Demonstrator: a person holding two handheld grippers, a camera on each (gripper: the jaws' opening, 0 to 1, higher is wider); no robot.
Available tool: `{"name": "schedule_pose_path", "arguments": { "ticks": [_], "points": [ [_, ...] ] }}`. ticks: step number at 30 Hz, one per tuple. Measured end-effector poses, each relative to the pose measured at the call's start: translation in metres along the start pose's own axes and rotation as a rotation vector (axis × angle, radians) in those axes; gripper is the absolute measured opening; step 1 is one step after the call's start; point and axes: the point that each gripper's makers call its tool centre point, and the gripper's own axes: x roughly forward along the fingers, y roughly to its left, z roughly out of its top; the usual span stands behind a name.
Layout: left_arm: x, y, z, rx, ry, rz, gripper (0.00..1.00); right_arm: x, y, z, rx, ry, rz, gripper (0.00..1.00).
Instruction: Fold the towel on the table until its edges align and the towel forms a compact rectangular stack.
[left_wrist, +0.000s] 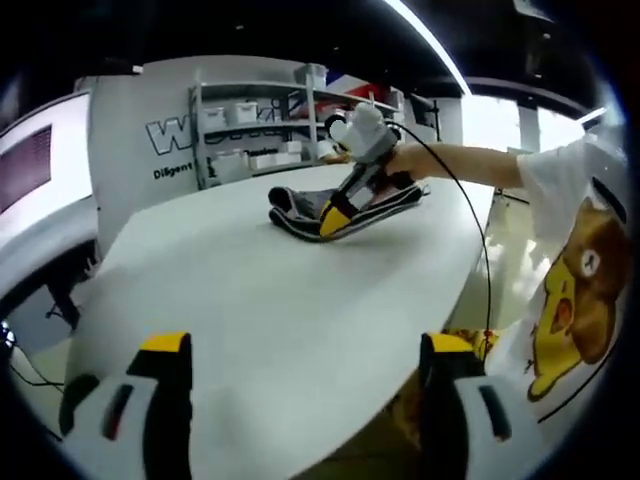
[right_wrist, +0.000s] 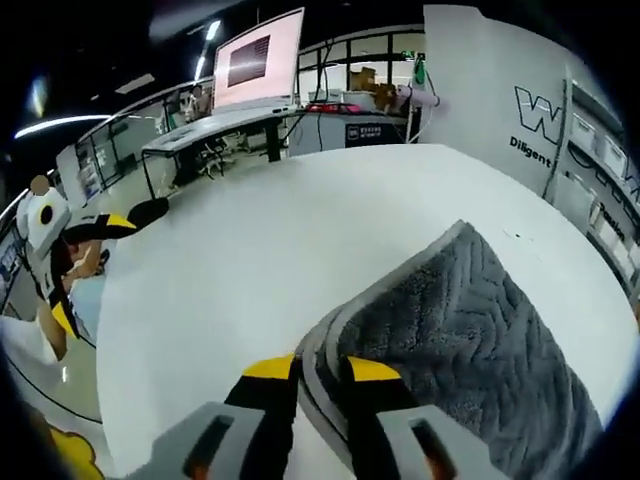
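White wall with metal shelving (left_wrist: 270, 125) at twelve o'clock; desks and a glowing monitor (right_wrist: 258, 58) at eleven; ceiling strip light (left_wrist: 425, 40) overhead.

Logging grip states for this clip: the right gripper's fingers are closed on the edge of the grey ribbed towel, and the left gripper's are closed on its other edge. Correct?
Not quite. The left gripper is open and holds nothing, above the white table, as the left gripper view shows. The right gripper does pinch the grey ribbed towel edge.

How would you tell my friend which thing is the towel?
Find the big white table. Near its far edge lies the towel, a soft grey cloth with a wavy zigzag weave, folded over in layers. It is the only cloth on the table, and the right gripper, with yellow tips, is pinching its edge.
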Motion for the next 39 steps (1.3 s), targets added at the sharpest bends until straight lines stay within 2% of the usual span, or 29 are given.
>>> {"name": "schedule_pose_path", "arguments": {
  "ticks": [5, 9, 10, 15, 20, 23, 27, 31, 34, 37, 39],
  "points": [
    [0.001, -0.004, 0.003, -0.004, -0.004, 0.000, 0.99, 0.001, 0.007, -0.004, -0.012, -0.007, 0.014, 0.31],
    [0.005, -0.010, 0.008, 0.000, -0.008, -0.009, 0.99, 0.001, 0.011, -0.006, -0.040, -0.048, 0.011, 0.34],
    [0.006, -0.012, 0.010, 0.002, -0.011, -0.013, 0.99, 0.000, 0.014, -0.007, -0.065, -0.063, 0.030, 0.37],
    [0.006, -0.019, 0.017, 0.008, -0.020, -0.018, 0.99, -0.008, 0.030, -0.006, -0.043, -0.115, 0.101, 0.54],
    [0.003, -0.021, 0.020, 0.013, -0.020, -0.010, 0.99, -0.022, 0.034, -0.003, -0.055, -0.149, 0.116, 0.56],
    [0.003, -0.021, 0.020, 0.012, -0.018, -0.004, 0.99, -0.036, 0.028, 0.004, -0.046, -0.200, 0.113, 0.57],
    [0.004, -0.023, 0.020, 0.002, -0.021, 0.000, 0.99, -0.063, 0.012, 0.004, -0.026, -0.251, 0.079, 0.60],
    [0.006, -0.027, 0.021, -0.002, -0.024, -0.005, 0.99, -0.102, -0.024, -0.006, -0.006, -0.304, -0.015, 0.65],
    [0.008, -0.031, 0.024, 0.001, -0.029, -0.011, 0.99, -0.134, -0.053, -0.023, 0.002, -0.324, -0.091, 0.67],
    [0.010, -0.035, 0.027, 0.007, -0.032, -0.018, 0.99, -0.160, -0.071, -0.043, 0.011, -0.325, -0.144, 0.71],
    [0.012, -0.037, 0.028, 0.013, -0.031, -0.020, 0.99, -0.184, -0.085, -0.063, 0.022, -0.333, -0.202, 0.72]
  ]
}}
